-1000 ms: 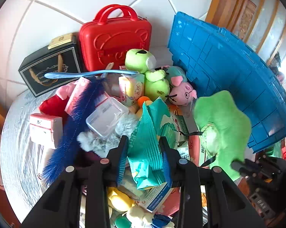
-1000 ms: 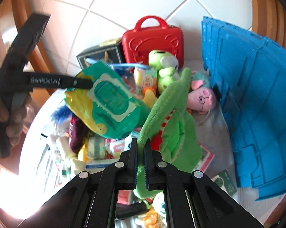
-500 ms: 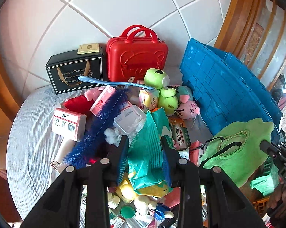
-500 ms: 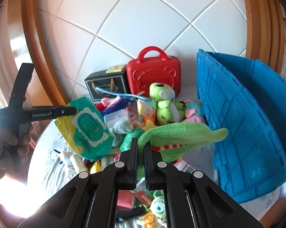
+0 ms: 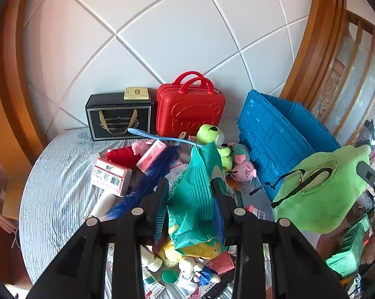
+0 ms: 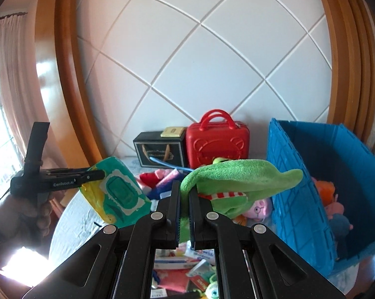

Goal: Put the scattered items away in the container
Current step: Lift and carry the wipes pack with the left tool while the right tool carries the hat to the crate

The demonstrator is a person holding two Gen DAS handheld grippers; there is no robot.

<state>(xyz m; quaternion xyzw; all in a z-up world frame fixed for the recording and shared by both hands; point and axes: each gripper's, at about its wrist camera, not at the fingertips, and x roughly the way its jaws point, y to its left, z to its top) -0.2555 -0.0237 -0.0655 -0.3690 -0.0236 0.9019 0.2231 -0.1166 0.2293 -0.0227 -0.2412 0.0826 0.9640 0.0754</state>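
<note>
- While both loads are rising off the table clutter since a second ago, the left gripper (image 5: 190, 196) is clamping the teal wipes pack (image 5: 194, 199).
- The right gripper (image 6: 184, 199) is pinching the green plush (image 6: 237, 174), now nearing the blue crate (image 6: 336, 174) at 3 o'clock.

Counted: one blue plastic crate (image 6: 301, 174), one red hard-shell case (image 5: 189, 114), one black gift box (image 5: 119, 117), two black grippers

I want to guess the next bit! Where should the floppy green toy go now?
Probably a little further right, over the open blue plastic crate, then let go. The right gripper is shut on the floppy green plush toy, held up beside the crate's near wall, and other soft toys already lie inside.
</note>
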